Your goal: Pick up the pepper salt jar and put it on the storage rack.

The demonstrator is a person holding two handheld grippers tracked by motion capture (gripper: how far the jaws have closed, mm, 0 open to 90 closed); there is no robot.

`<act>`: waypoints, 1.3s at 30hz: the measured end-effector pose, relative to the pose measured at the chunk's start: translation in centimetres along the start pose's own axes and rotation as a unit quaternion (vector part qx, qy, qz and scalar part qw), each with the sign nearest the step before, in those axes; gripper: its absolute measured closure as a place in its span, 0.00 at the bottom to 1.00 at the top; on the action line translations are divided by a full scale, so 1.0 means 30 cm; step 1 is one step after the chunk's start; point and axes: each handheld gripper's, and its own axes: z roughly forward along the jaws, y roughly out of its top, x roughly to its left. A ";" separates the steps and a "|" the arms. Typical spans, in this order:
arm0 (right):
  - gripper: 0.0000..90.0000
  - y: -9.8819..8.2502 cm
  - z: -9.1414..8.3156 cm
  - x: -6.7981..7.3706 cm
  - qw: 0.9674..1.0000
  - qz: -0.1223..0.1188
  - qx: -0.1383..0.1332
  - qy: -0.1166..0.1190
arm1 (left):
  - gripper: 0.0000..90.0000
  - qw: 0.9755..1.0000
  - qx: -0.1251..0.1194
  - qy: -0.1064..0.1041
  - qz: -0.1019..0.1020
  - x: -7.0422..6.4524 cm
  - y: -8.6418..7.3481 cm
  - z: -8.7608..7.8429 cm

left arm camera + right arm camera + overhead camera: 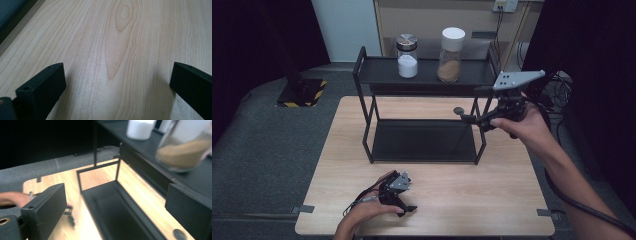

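Jaws on both grippers stand apart with nothing between them: the right gripper (472,119) hangs off the right end of the black rack (422,95), the left gripper (404,202) rests on the wooden surface (492,200) at about 6 o'clock. On the rack's top shelf both jars stand upright, near each other, the brown-powder jar (451,54) at 1 o'clock from centre, the white-powder jar (407,55) at 12 o'clock. Judging by this, the shelving looks done, unless the empty lower shelf (422,141) awaits more.

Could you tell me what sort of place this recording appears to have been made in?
Probably a lab or recording studio set up as a mock kitchen: a wooden table bears a black two-tier rack with two jars, amid dark curtains, grey carpet and a hazard-striped stand base.
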 end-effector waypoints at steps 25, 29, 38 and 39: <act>0.05 -0.303 0.106 0.075 0.999 0.031 0.026 0.011 | 0.00 1.000 0.002 0.001 0.000 -0.002 0.002 -0.001; 0.05 -0.343 0.114 0.076 0.999 0.039 0.028 0.014 | 0.00 1.000 0.002 0.001 0.000 -0.002 0.002 -0.001; 0.05 -0.405 0.138 0.086 0.998 0.042 0.045 0.016 | 0.00 1.000 0.001 0.001 0.000 -0.002 0.002 0.000; 0.05 -0.412 0.141 0.087 0.998 0.042 0.046 0.016 | 0.00 1.000 0.001 0.001 -0.001 -0.002 0.002 0.000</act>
